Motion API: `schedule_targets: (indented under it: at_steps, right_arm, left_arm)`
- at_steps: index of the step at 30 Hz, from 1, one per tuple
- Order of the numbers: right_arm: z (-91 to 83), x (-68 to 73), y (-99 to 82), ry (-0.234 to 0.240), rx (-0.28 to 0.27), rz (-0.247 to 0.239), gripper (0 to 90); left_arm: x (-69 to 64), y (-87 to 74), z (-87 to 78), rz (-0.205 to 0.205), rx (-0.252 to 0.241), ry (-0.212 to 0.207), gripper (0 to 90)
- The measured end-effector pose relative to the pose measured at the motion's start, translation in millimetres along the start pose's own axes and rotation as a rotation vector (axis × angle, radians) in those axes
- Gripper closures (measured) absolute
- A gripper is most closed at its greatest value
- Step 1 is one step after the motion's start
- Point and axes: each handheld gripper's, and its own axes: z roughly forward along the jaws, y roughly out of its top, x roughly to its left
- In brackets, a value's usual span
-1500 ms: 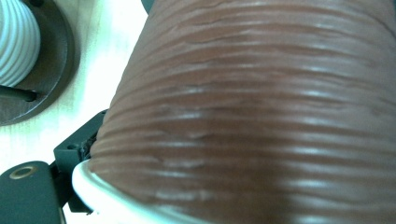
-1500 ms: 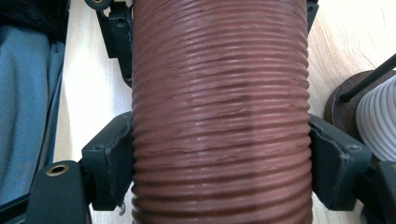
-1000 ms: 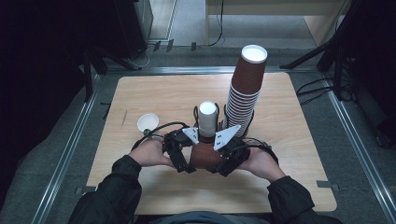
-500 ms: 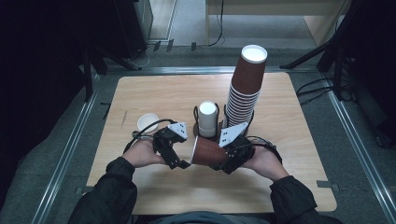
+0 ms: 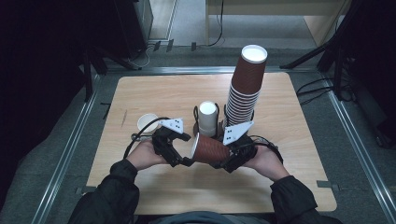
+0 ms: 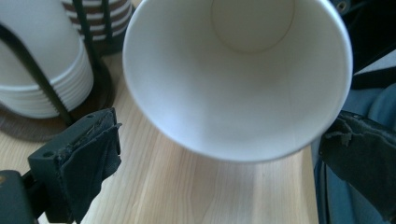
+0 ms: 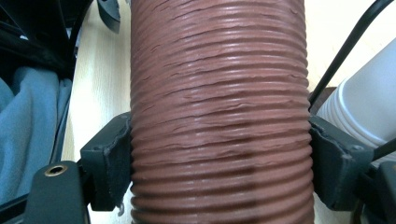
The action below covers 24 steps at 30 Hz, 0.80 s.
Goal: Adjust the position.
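**High view entry: ribbed cup being held on its side, just in front of the cup rack**

Holding: right gripper (image 5: 223,158) clamping the brown ribbed cup (image 5: 210,149) across its body, both pads pressing the ridged wall in the right gripper view (image 7: 219,116); cup lying sideways above the table (image 5: 140,93), white mouth pointing toward the left gripper (image 5: 184,149).

Waiting: left gripper standing wide open just beside the cup's rim, gripping nothing; in the left gripper view the white interior (image 6: 233,79) sitting between the two spread pads (image 6: 88,158), clear of both.

Handling, as judged: keeping the right clamp gentle, since the paper wall is likely crushing under a hard squeeze; bringing the left pads squarely onto the rim before closing; turning the cup slowly so the rim is not catching on the rack.

Surrounding, relative to the wire rack (image 5: 201,122): white cup stack (image 5: 208,116) sitting inside it; tall brown cup stack (image 5: 245,88) leaning just beside it, on its right; single small white cup (image 5: 147,122) standing apart, on its left.

Obstructing: rack and tall stack standing close behind the held cup, risking a knock; cables (image 5: 144,130) trailing near the small white cup.
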Motion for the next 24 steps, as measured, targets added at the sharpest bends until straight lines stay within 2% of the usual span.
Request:
schedule_targets:
  at_steps: [3,8,15,17,19,24]
  right_arm:
    - [-0.6,0.7,0.3,0.003,-0.009,-0.005,19.6]
    - [-0.8,2.5,1.5,-0.006,-0.034,-0.030,19.6]
    - [0.8,4.8,3.1,0.004,-0.050,-0.041,19.6]
    - [0.9,5.4,3.8,0.006,-0.061,-0.042,19.6]
    - [0.8,5.5,4.5,0.008,-0.072,-0.044,19.6]
    - [0.6,5.9,4.5,0.005,-0.079,-0.050,19.7]
  left_arm:
    - [-1.2,1.9,1.5,-0.012,-0.039,-0.018,0.0]
    - [-1.2,3.5,3.9,-0.024,-0.068,-0.034,0.0]
    - [-3.5,7.1,9.7,-0.041,-0.078,-0.042,0.0]
    - [-4.1,8.2,11.1,-0.046,-0.072,-0.024,0.0]
    - [-4.2,8.6,12.5,-0.050,-0.073,-0.034,0.0]
    - [-7.2,9.6,11.4,-0.031,-0.077,-0.019,3.3]
